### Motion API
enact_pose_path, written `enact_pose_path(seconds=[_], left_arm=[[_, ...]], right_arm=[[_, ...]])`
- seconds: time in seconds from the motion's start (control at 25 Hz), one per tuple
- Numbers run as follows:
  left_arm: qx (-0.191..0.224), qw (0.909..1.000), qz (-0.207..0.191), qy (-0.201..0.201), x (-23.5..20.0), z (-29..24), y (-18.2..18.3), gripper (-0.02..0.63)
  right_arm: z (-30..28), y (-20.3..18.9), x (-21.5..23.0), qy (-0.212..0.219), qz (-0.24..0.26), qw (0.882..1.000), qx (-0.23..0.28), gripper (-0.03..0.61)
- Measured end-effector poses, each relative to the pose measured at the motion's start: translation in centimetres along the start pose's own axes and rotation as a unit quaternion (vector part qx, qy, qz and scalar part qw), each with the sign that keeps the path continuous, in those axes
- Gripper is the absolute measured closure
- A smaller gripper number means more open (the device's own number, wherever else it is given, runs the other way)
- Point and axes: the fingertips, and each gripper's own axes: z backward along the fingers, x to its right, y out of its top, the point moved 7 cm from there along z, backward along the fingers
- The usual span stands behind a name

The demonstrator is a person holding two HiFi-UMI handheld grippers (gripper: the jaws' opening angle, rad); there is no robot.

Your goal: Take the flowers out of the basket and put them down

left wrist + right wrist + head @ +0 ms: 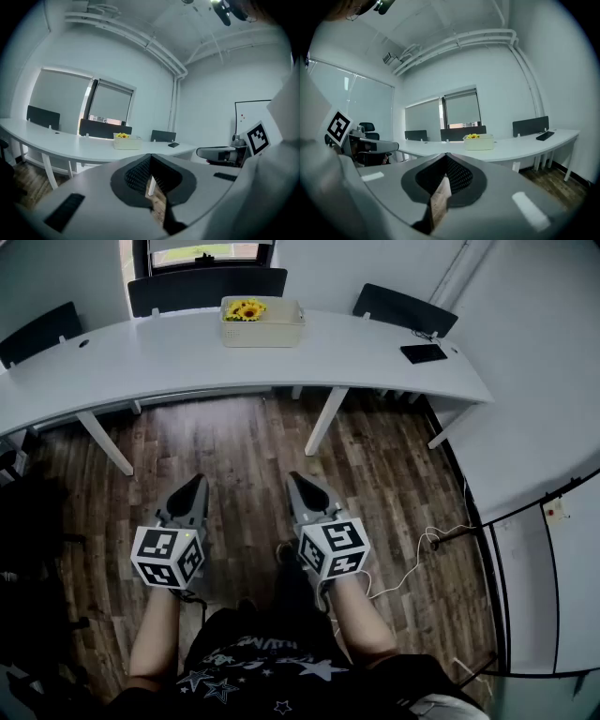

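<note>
1. The basket (267, 332) stands on the far side of the curved white desk (141, 362), well away from both grippers. The sunflowers (247, 309) are seen inside it, at its left end.
2. The left gripper (197, 482) is clenched tip to tip with nothing between its jaws. The right gripper (295, 479) is clenched and empty likewise. Both are held low over the wooden floor, so nothing has yet been reached.
3. If the jaws are not spread before the reach, the blooms would likely be pushed down or knocked aside instead of gripped.
4. A light basket could be dragged or tipped if the stems are pulled up while it is left unsteadied.
5. Petals or stems could be crushed if the bunch is pinched at the heads.
6. Counted: one basket, two grippers, three dark chairs behind the desk, and one phone (424, 353) at the desk's right end, well apart from the basket.
7. One bunch of flowers is counted. Its blooms appear to number two or three, but they are too small to be counted surely.
</note>
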Motion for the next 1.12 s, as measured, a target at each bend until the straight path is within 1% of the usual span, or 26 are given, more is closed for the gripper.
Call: enact_pose_path(seconds=[0.24, 0.44, 0.6, 0.8, 0.96, 1.12], left_arm=[[-0.001, 1.0, 0.002, 0.002, -0.2, 0.0, -0.3, 0.604], [-0.009, 0.9999, 0.01, 0.01, -0.8, -0.1, -0.8, 0.604], [-0.008, 0.9998, 0.013, 0.011, -1.0, -0.4, -0.8, 0.604], [0.008, 0.9998, 0.015, -0.01, -0.5, -0.7, -0.9, 0.604], [0.011, 0.9997, 0.015, -0.017, -0.6, -1.3, -0.8, 0.604], [0.005, 0.9995, 0.021, -0.022, -0.8, -2.9, -0.8, 0.604]], right_arm=[[-0.2, -0.5, 0.0, 0.004, -0.002, 1.0, -0.008, 0.577], [-0.4, -0.9, -0.3, 0.011, -0.012, 1.0, -0.011, 0.577], [-0.7, -1.0, 0.2, 0.004, -0.015, 1.0, -0.009, 0.577], [-0.7, -0.9, 1.3, -0.005, -0.043, 0.999, 0.014, 0.575], [-0.8, -0.5, 2.0, -0.015, -0.028, 0.999, 0.022, 0.575], [-1.2, -0.4, 3.0, -0.026, -0.02, 0.999, 0.02, 0.575]])
